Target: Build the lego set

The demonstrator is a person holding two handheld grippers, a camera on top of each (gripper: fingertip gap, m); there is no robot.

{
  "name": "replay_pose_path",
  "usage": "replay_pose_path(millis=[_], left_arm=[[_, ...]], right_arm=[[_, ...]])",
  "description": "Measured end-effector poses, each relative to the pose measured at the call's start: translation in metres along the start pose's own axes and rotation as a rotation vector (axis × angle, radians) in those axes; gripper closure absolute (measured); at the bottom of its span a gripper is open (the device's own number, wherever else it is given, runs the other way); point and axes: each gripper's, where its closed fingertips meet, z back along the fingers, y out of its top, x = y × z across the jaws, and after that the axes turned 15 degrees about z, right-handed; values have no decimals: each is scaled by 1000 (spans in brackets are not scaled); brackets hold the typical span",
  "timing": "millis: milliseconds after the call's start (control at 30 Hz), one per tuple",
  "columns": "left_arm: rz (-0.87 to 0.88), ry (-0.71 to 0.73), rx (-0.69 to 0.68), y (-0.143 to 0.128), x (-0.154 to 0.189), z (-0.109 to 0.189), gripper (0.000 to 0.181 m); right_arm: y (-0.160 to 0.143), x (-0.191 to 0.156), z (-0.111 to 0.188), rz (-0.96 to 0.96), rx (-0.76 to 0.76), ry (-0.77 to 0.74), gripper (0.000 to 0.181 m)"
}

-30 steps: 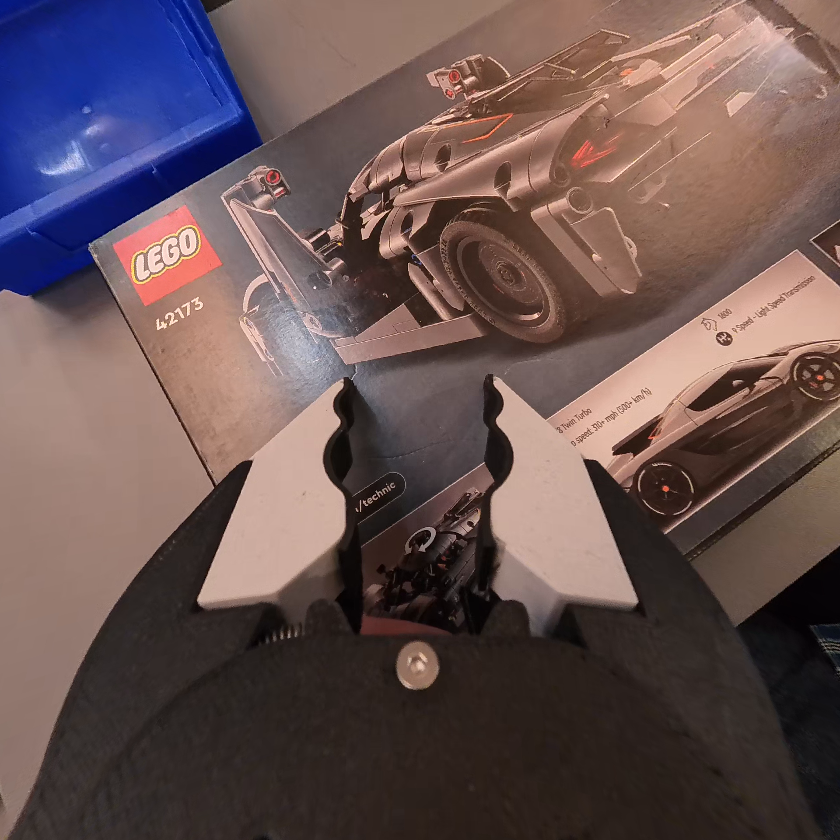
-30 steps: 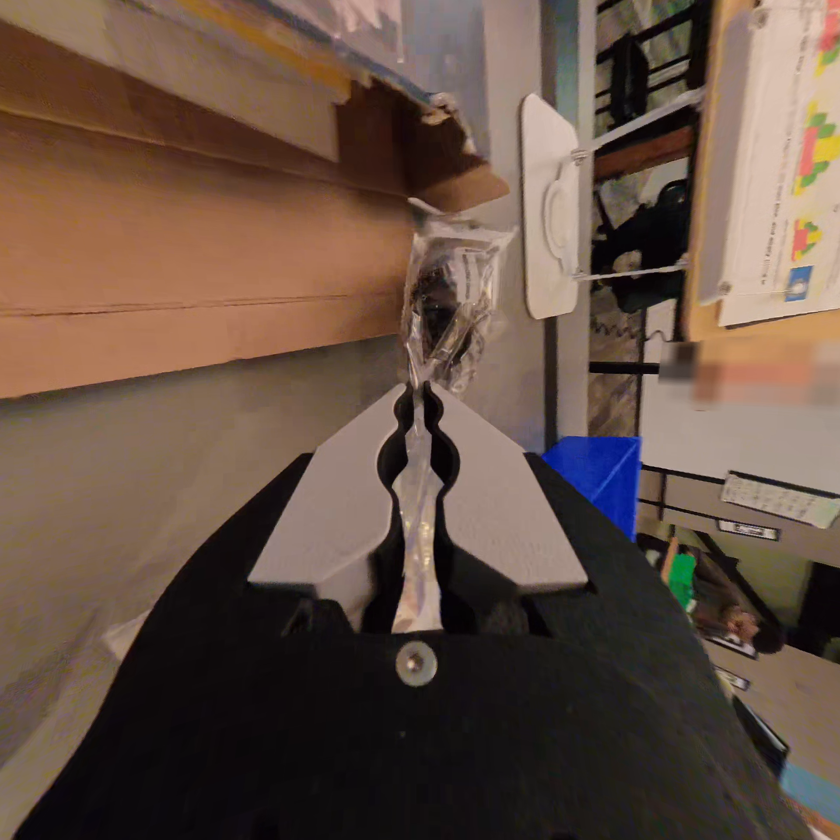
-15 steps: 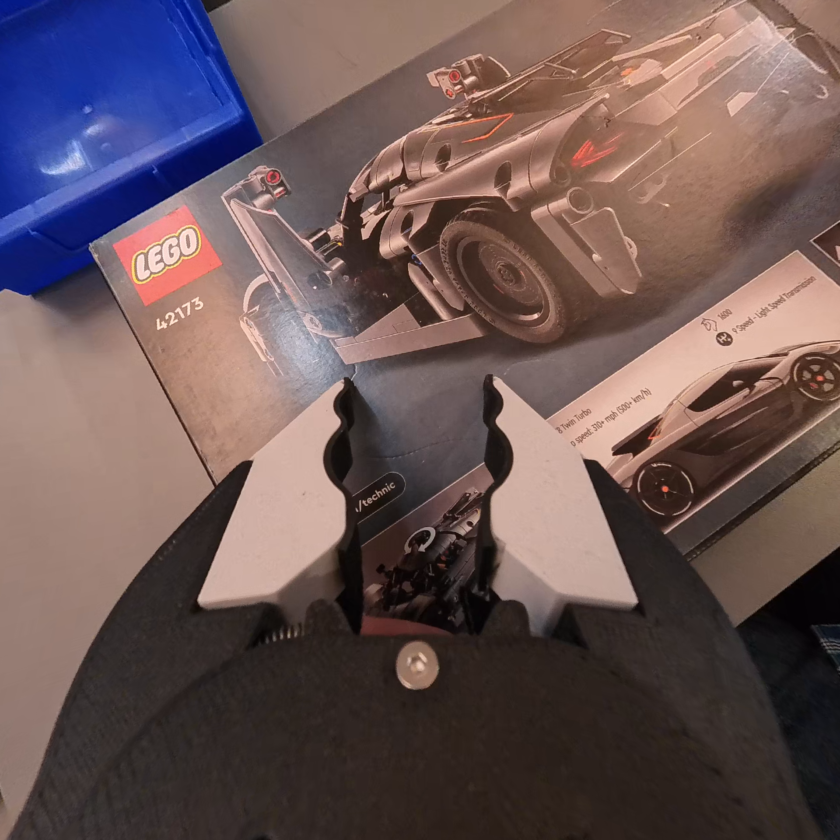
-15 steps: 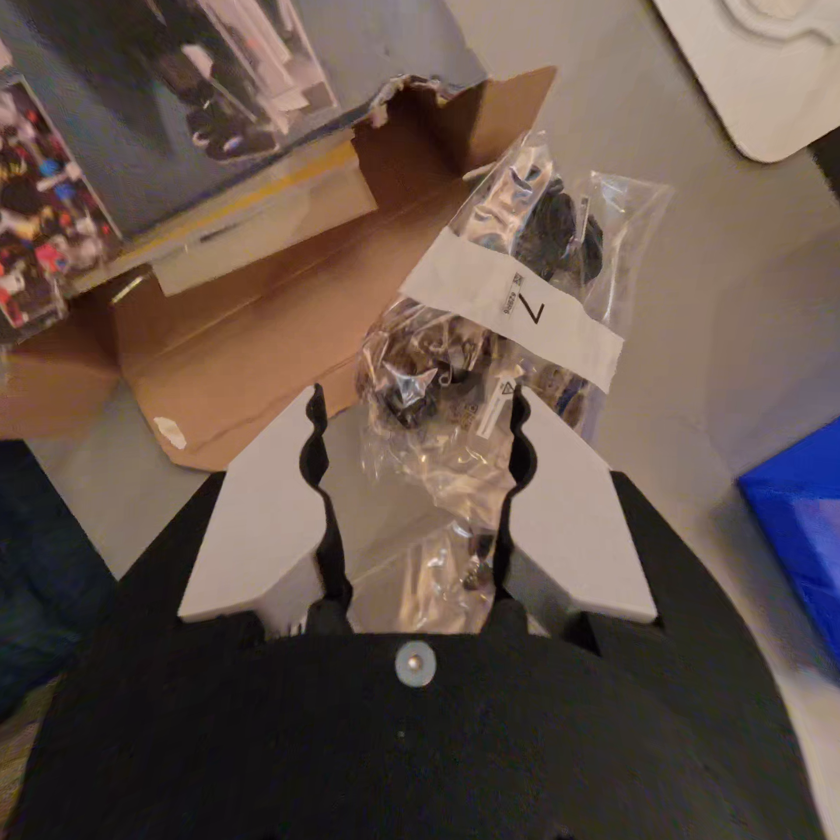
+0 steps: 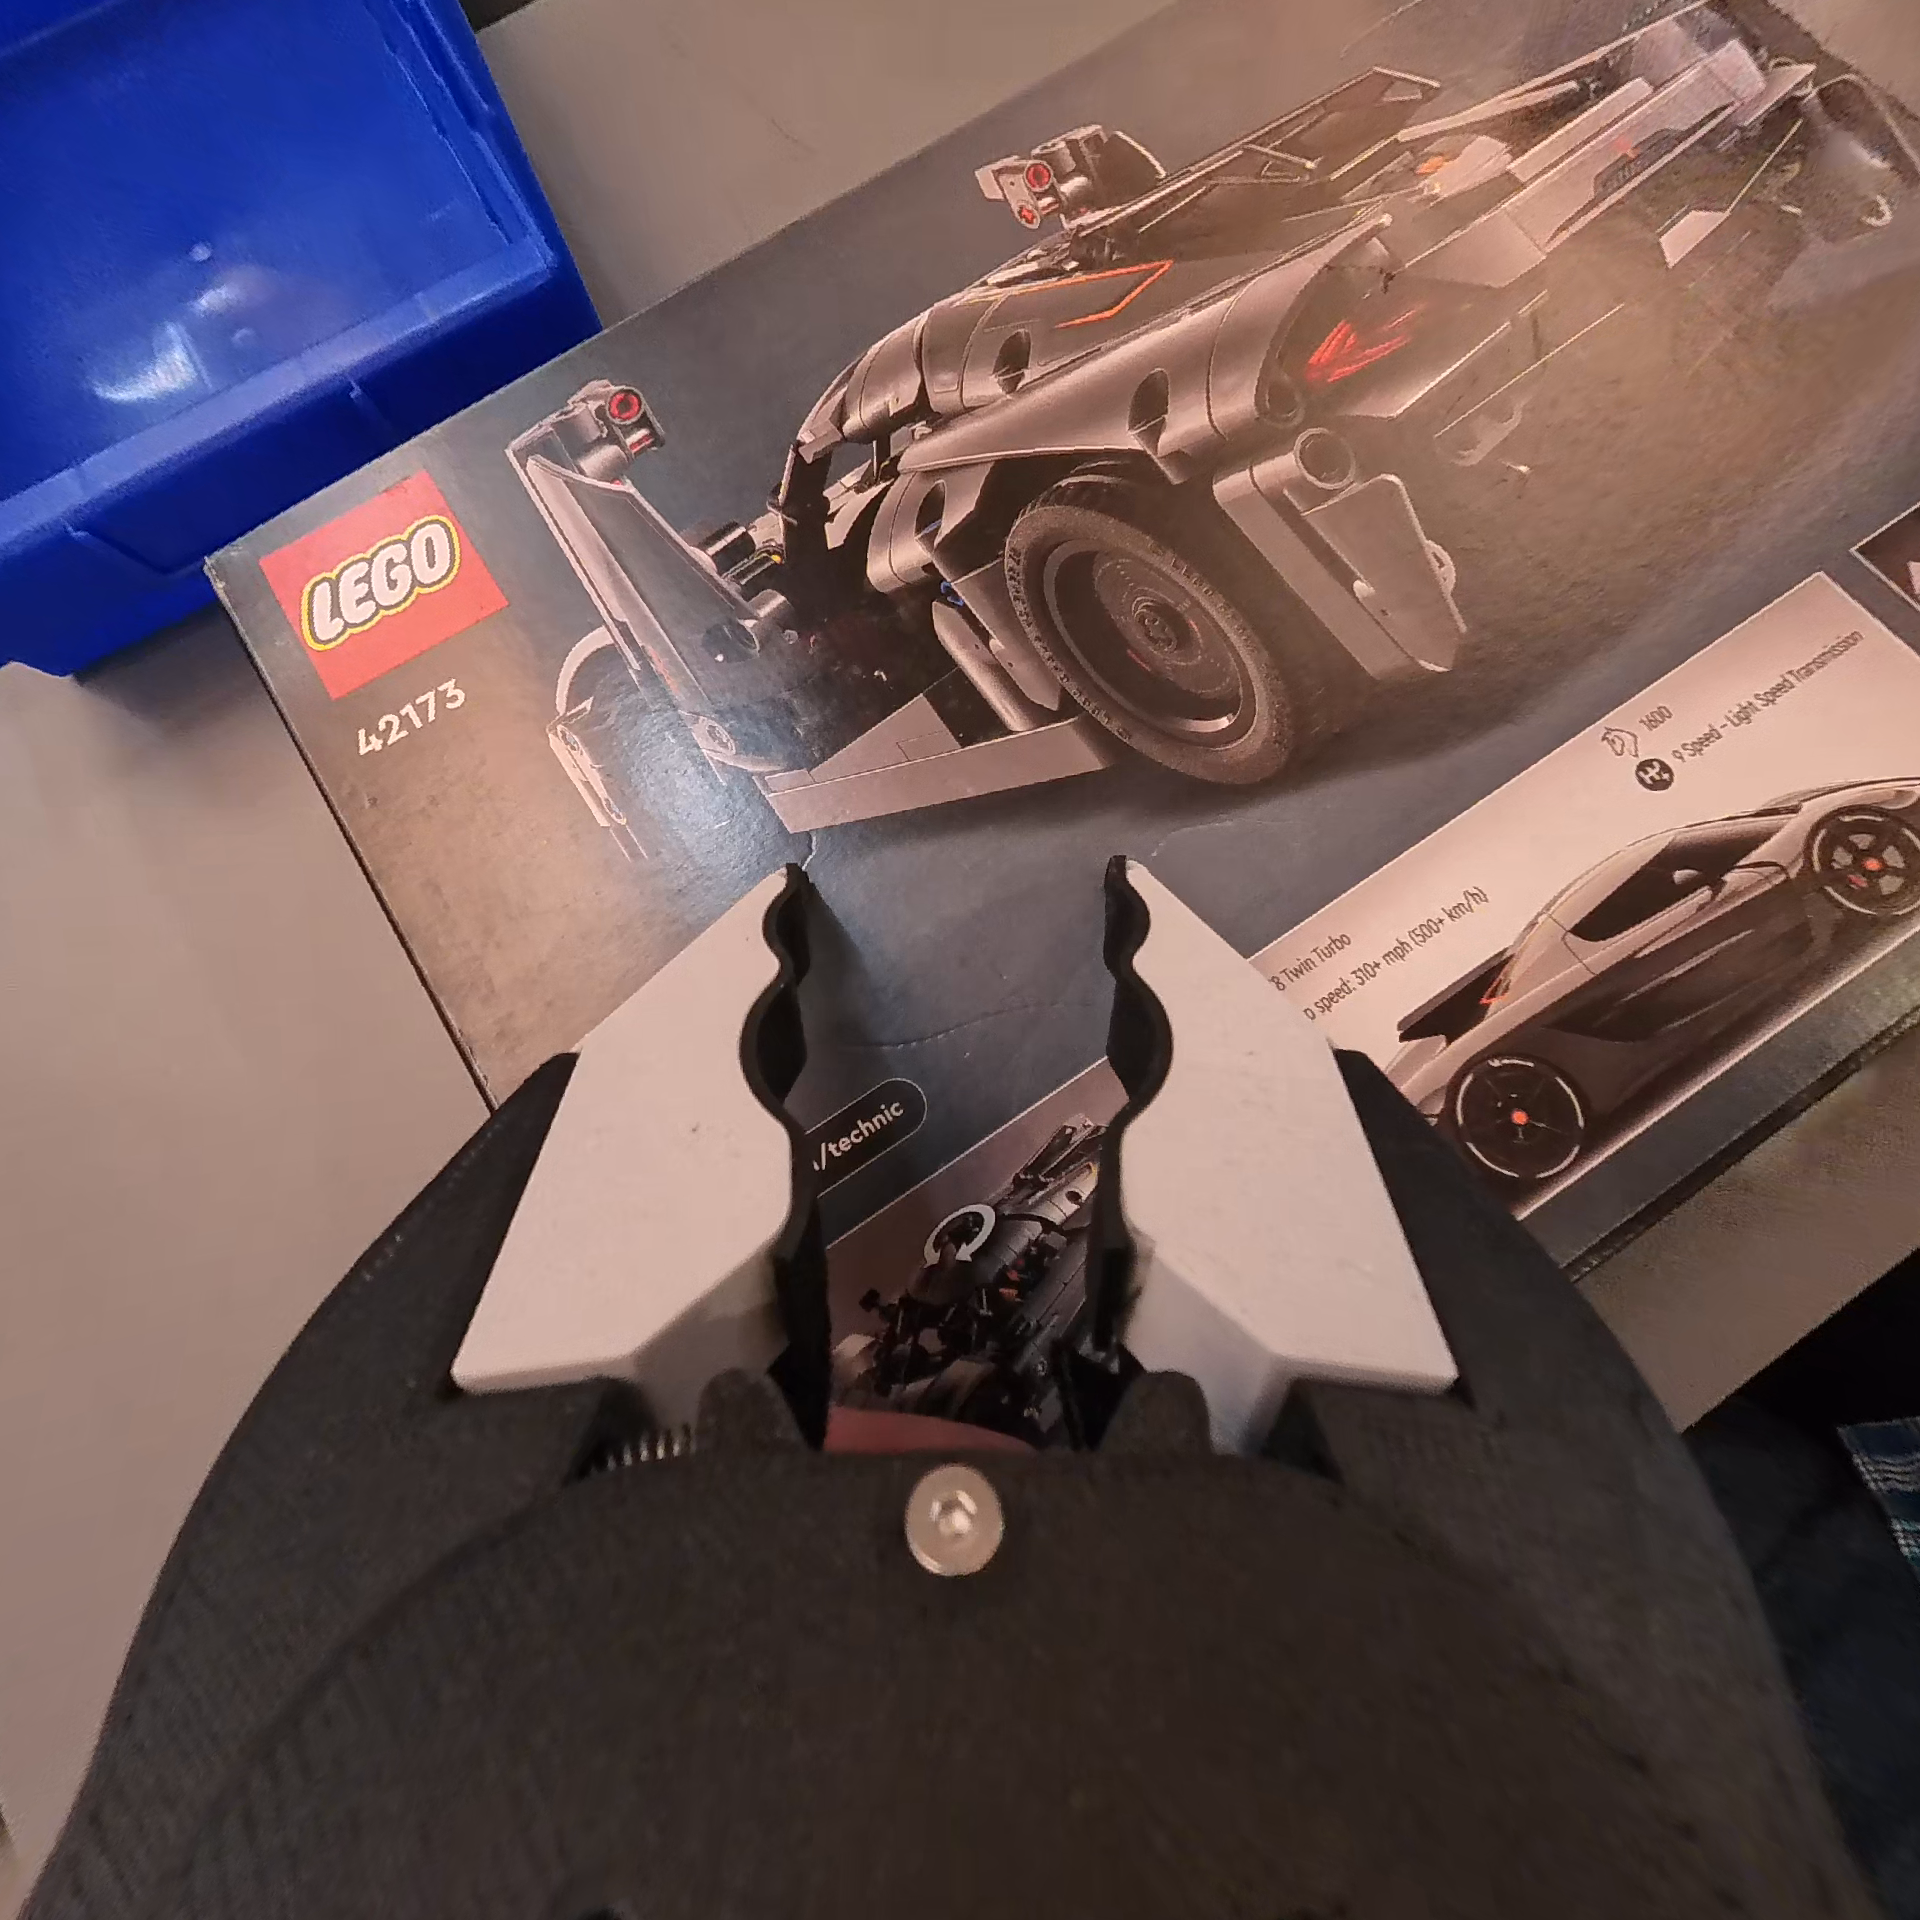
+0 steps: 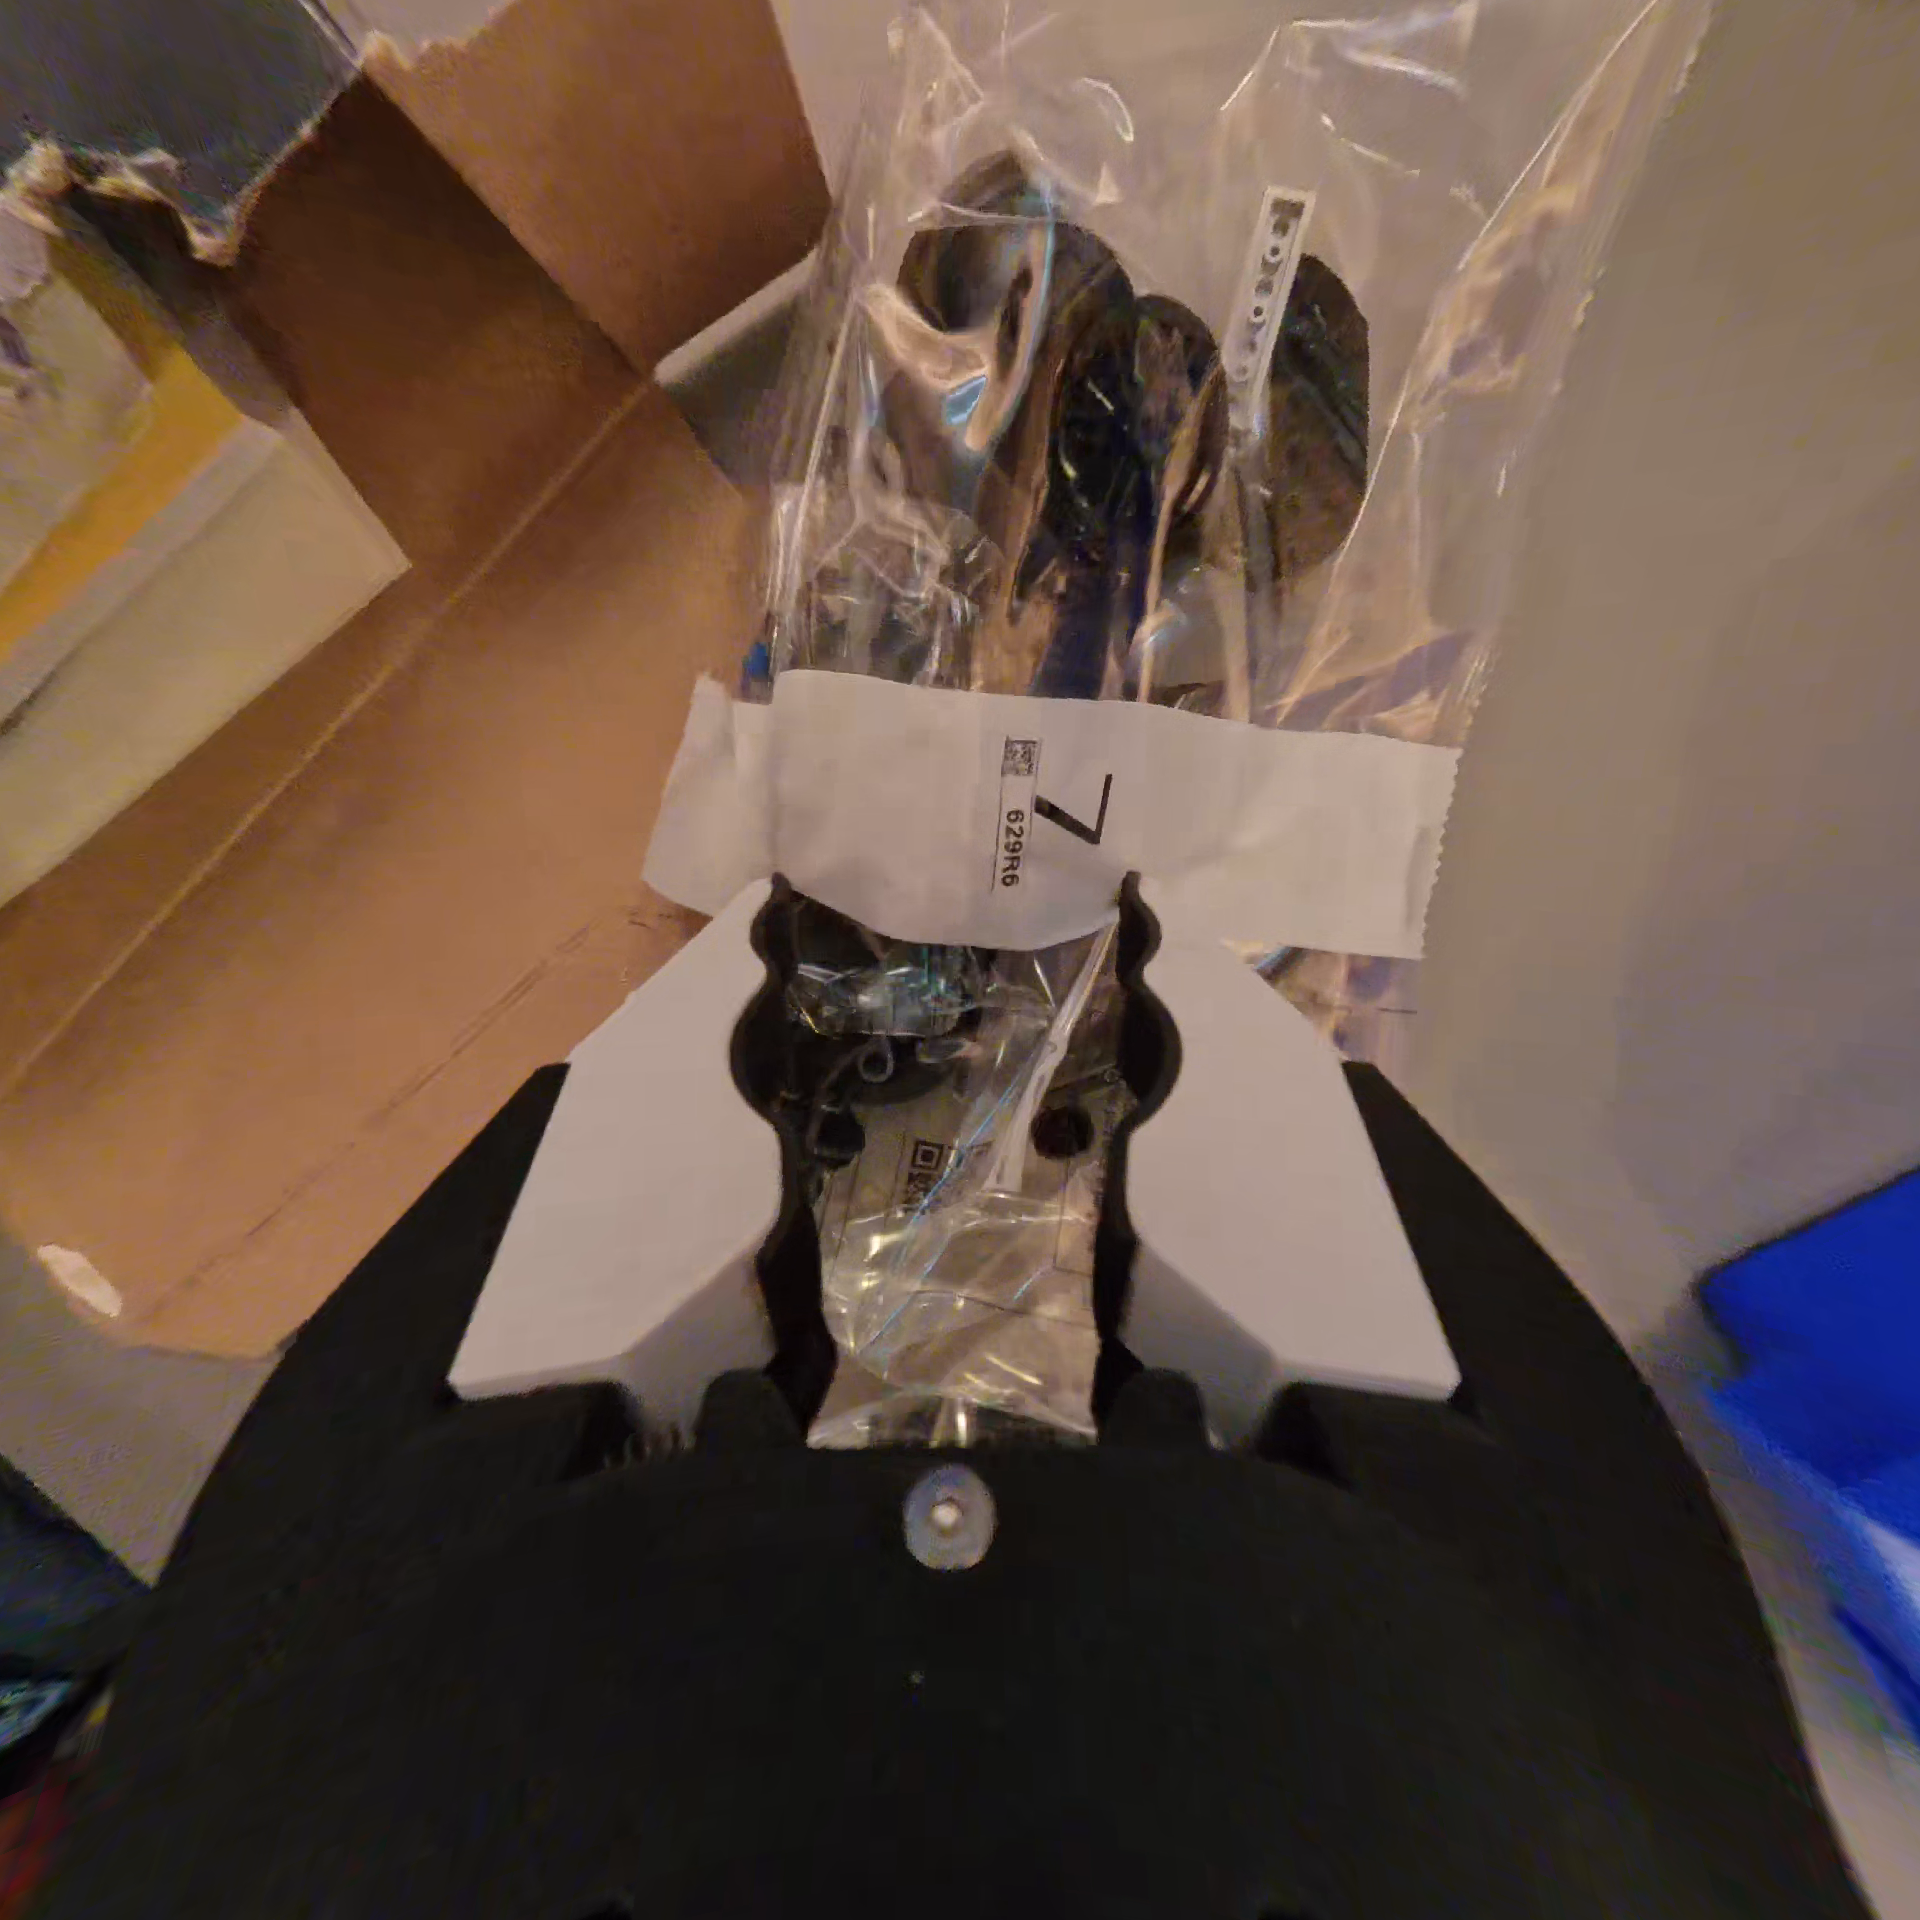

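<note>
In the left wrist view the set's box [image 5: 1091, 540] lies flat on the grey table, printed side up with a grey car pictured. My left gripper [image 5: 956, 883] is open and empty, hovering over the box's near edge. In the right wrist view a clear plastic bag of dark parts [image 6: 1101, 436] with a white paper band [image 6: 1039, 821] lies on the table beside the box's torn brown flap [image 6: 416, 644]. My right gripper [image 6: 951, 883] is open, its jaws standing either side of the bag's near end, just below the band.
A blue plastic bin [image 5: 208, 291] stands at the table's far left next to the box; a blue bin [image 6: 1829, 1413] also shows at the right in the right wrist view. The table's front edge [image 5: 1766, 1340] runs close on the right.
My right gripper, shut on the bag's end one second ago, has opened and let the bag go; it now points down over the bag lying on the table. The left gripper has not moved.
</note>
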Motion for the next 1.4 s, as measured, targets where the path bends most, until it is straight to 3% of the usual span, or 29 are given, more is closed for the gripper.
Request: replay_pose_path(millis=[33,167,433,600,700,833,933,1167,1400], left_arm=[[-1,0,0,0,0,0,125],[2,-2,-1,0,0,0,125],[10,-8,-7,0,0,0,125],[8,-13,-16,0,0,0,124],[3,-14,-20,0,0,0,124],[3,-15,-13,0,0,0,124],[2,-15,-13,0,0,0,124],[-3,-28,-18,-1,2,0,120],[-13,-34,-26,-1,4,0,116]], right_arm=[[2,6,-1,40,-14,3,125],[6,41,-2,222,-114,-37,136],[8,85,4,595,-334,-118,139],[75,76,29,471,6,-70,134],[89,81,18,392,23,-24,117],[76,83,-19,343,-54,61,117],[61,90,-40,368,-134,41,113],[63,71,-44,549,-107,132,112],[51,55,-44,674,-162,120,91]])
